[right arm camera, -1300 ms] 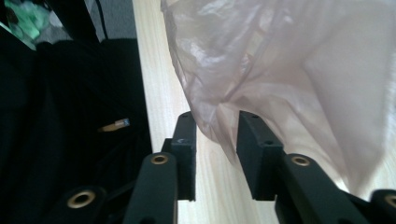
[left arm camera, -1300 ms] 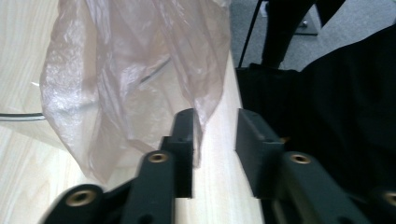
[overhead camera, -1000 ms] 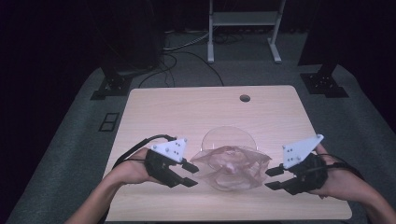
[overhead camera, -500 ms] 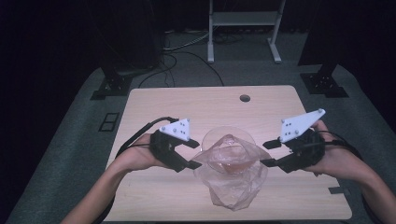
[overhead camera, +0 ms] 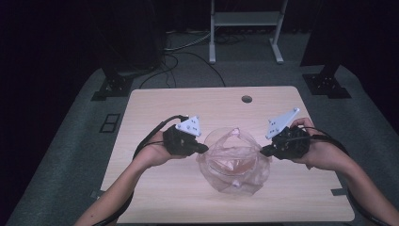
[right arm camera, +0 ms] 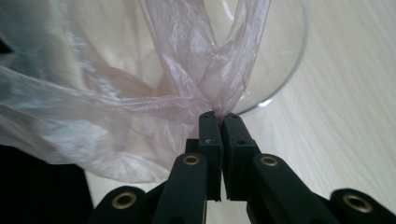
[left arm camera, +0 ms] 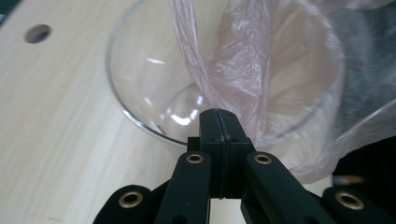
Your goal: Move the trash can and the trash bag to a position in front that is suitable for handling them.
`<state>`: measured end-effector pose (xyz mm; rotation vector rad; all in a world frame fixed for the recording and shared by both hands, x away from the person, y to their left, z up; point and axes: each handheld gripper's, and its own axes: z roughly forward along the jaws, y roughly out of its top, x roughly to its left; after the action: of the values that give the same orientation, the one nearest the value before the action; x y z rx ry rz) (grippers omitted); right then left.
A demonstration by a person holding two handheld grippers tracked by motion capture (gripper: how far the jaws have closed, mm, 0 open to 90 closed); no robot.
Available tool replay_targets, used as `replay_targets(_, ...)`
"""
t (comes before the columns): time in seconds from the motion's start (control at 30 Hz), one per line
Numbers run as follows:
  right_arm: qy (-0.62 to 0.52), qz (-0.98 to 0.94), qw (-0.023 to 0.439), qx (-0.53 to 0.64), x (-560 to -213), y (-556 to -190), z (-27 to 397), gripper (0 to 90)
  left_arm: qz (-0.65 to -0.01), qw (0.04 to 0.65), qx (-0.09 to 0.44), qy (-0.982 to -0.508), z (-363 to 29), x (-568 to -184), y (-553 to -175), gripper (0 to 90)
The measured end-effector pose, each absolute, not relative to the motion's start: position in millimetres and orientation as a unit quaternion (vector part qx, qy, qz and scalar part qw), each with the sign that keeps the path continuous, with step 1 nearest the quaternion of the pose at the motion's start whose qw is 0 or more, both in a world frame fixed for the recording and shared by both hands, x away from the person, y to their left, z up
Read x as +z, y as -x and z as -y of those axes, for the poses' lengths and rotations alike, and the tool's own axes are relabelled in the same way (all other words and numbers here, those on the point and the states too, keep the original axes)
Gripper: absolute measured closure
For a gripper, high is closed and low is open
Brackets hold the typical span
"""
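A clear glass bowl (overhead camera: 225, 132) stands at the middle of the wooden table (overhead camera: 188, 103), with a thin pink see-through plastic bag (overhead camera: 235, 162) lying in and over it. My left gripper (overhead camera: 203, 149) is at the bag's left edge. Its jaws have just been closing and now meet on the film beside the bowl (left arm camera: 140, 79); the bag (left arm camera: 247, 60) rises from the left gripper (left arm camera: 218, 114). My right gripper (overhead camera: 263, 150) is at the bag's right edge. Its jaws have also just been closing, and the right gripper (right arm camera: 218, 116) pinches a gathered fold of the bag (right arm camera: 187, 60) in front of the bowl's rim (right arm camera: 294, 70).
A small round hole (overhead camera: 246, 99) sits in the tabletop at the back. Dark stands and cables lie on the floor beyond the table. Bare wood surrounds the bowl on all sides.
Both grippers moved away from the table's front edge to the bowl's two sides. Their jaws went from open to shut on the bag's edges.
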<state>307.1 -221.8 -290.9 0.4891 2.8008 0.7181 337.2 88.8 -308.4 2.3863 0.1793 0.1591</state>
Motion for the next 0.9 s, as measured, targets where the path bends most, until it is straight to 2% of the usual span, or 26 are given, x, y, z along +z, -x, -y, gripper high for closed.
replay_targets(0.17, -0.179, -0.946, 0.128, 0.239, -291.8, -317.9, 224.0, 90.0, -0.090, 0.355, 0.095, -0.926, -88.8, -307.0, -353.3, 89.8)
replay_targets(0.4, -0.208, -0.940, 0.146, 0.228, -306.8, -337.0, 224.1, 90.0, -0.122, 0.353, 0.108, -0.921, -86.3, -318.1, -377.0, 89.7)
replay_targets(0.9, -0.245, -0.931, 0.107, 0.249, -338.0, -366.8, 221.6, 90.0, -0.160, 0.365, 0.076, -0.914, -73.9, -348.4, -407.7, 89.8)
